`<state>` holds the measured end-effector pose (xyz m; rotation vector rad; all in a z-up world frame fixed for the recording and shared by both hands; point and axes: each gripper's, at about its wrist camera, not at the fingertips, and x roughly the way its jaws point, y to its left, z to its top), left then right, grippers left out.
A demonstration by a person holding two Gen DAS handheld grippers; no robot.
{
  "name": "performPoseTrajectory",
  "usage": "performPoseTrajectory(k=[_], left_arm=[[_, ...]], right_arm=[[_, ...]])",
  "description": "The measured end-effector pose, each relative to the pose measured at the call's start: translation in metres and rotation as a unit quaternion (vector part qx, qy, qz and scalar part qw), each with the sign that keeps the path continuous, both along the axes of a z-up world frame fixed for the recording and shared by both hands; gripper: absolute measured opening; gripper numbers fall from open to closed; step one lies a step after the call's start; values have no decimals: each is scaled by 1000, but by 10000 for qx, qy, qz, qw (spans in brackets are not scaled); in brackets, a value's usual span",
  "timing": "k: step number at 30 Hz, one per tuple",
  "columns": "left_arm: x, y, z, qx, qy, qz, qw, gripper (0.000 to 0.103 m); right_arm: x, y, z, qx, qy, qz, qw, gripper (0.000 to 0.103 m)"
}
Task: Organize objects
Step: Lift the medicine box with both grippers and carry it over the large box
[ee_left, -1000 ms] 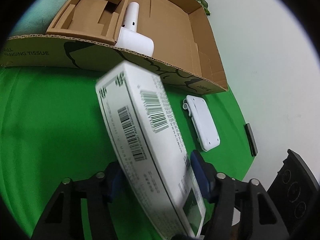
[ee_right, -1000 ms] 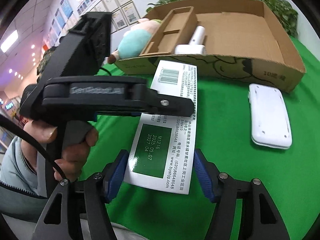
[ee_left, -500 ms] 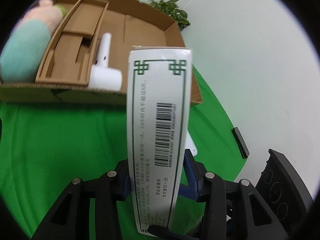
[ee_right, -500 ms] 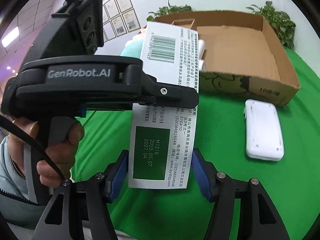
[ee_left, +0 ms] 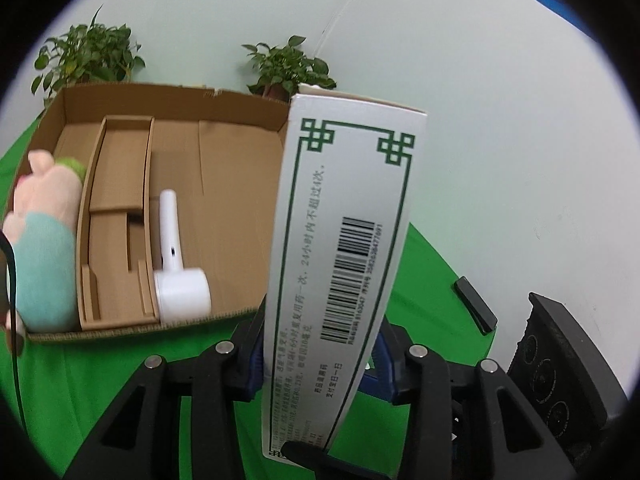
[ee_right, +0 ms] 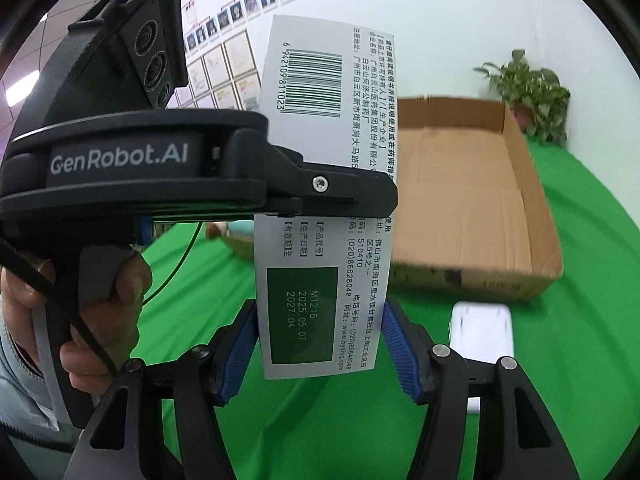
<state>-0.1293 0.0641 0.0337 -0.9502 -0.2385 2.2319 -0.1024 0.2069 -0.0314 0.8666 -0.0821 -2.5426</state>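
1. The left gripper [ee_left: 320,354] is squeezing a tall white box [ee_left: 344,256]. Its blue pads are pressing on both sides of the box, low down.
2. The box is standing almost straight up in the air, leaning a little. It is hanging over the green cloth [ee_left: 88,364], just in front of the carton [ee_left: 240,128].
3. The right gripper [ee_right: 320,350] is sitting around the bottom end of the same box [ee_right: 320,208]. One blue pad [ee_right: 236,350] is on each side, very close. I cannot tell if they are pressing or just near.
4. A hand [ee_right: 76,312] is holding the black handle of the left tool in the right view.
5. The carton is lying open on the cloth. A white dryer [ee_left: 176,264] is already lying inside it, next to a cardboard insert [ee_left: 116,216].
6. A soft pig toy [ee_left: 44,232] is lying at the left side of the carton. I cannot tell if it is inside or just beside it.
7. A flat white gadget [ee_right: 482,332] is lying on the cloth in front of the carton. It is not put away yet.
8. A small black bar [ee_left: 476,304] is lying near the cloth's edge.
9. Two plants [ee_left: 88,52] are standing behind the carton.
10. So I think the job is partly done. The dryer is in. The box is on its way, I guess. The gadget is waiting.
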Motion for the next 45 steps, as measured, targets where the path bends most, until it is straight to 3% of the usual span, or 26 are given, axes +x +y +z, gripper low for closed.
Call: performPoseTrajectory(k=[10,18,28,38,45], left_arm=[[-44,10,29,-70,305,-96,9995,41],[-103,24,39,-266,80,-45,9996,41],[-145,29,4,-384,-499,38,9980,40],[-163,46,-47,-675,-1043,-8,9922,40],[-170,58,-73,-737,-1346,-42,9881,41]], right_arm=[[-52,8,31,-180,263,-128,9994,58],[-119,25,48,-476,1,-197,9987,58],[-180,37,28,-818,-688,-175,9941,58],[-206,45,-20,-896,-1441,-161,9854,58],[-220,53,-37,-873,-1831,-324,9787,58]])
